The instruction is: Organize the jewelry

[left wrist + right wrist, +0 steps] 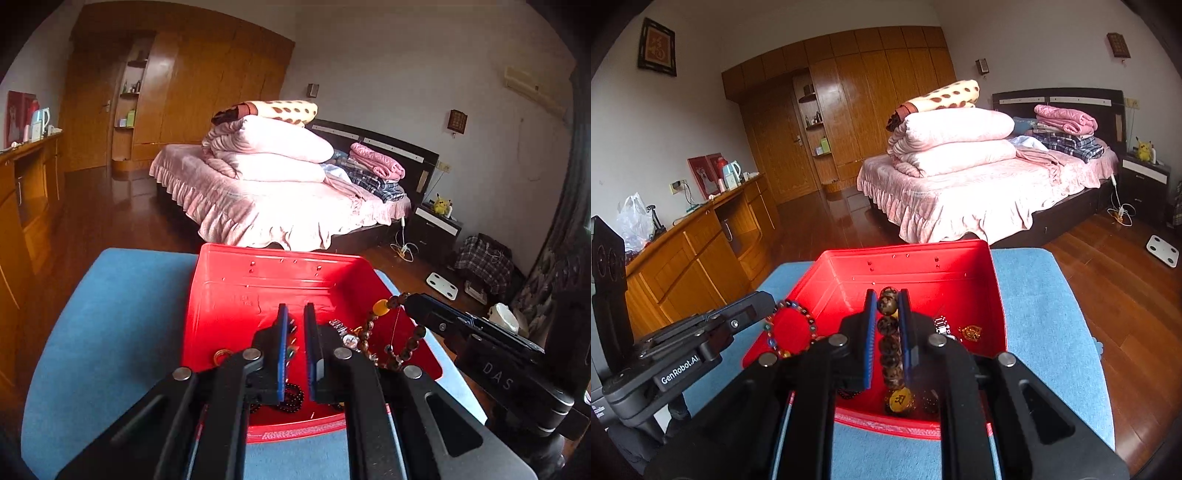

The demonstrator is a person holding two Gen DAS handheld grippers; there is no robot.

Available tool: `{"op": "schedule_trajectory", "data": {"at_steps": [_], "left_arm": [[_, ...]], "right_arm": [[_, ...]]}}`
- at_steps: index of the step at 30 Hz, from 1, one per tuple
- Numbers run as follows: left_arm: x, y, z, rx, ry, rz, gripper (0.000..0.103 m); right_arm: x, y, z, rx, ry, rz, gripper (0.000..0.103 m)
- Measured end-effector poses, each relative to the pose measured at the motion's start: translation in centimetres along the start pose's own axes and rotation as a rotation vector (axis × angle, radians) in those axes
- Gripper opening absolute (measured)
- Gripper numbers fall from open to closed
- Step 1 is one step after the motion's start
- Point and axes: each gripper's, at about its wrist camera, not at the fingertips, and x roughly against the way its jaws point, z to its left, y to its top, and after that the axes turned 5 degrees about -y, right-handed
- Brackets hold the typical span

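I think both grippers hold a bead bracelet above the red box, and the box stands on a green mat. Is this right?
Only the mat colour is wrong: the mat is blue, as the right wrist view shows. The left gripper does hold the multicoloured bracelet and the right gripper the brown bead bracelet, both above the red box.

"GenRobot.AI" is printed in white on the black body of the left gripper (753, 306), to the left of the right wrist camera's own jaws. White letters "DAS" stand on the black body of the right gripper (410, 302), to the right of the left wrist camera's jaws. An amber bead (899, 400) between the jaws carries a dark character, illegible.
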Motion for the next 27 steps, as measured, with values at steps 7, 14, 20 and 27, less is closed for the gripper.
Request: {"op": "schedule_trajectory", "data": {"at_steps": [7, 14, 20, 27], "left_arm": [[-1.3, -1.5, 0.7, 0.005, 0.041, 0.042, 0.040], [0.7, -2.4, 0.2, -0.030, 0.075, 0.006, 0.062], [3.2, -2.9, 0.3, -0.040, 0.101, -0.033, 0.077], [6.8, -4.0, 0.4, -0.060, 0.119, -0.079, 0.088]], "right_arm": [[-1.6, -1.7, -1.5, -0.015, -0.092, 0.058, 0.014], [-0.2, -2.6, -1.3, 0.023, -0.147, 0.023, 0.036], [1.6, -3.5, -0.9, 0.048, -0.183, -0.015, 0.057], [4.0, -3.7, -0.4, 0.056, -0.188, -0.065, 0.087]]}}
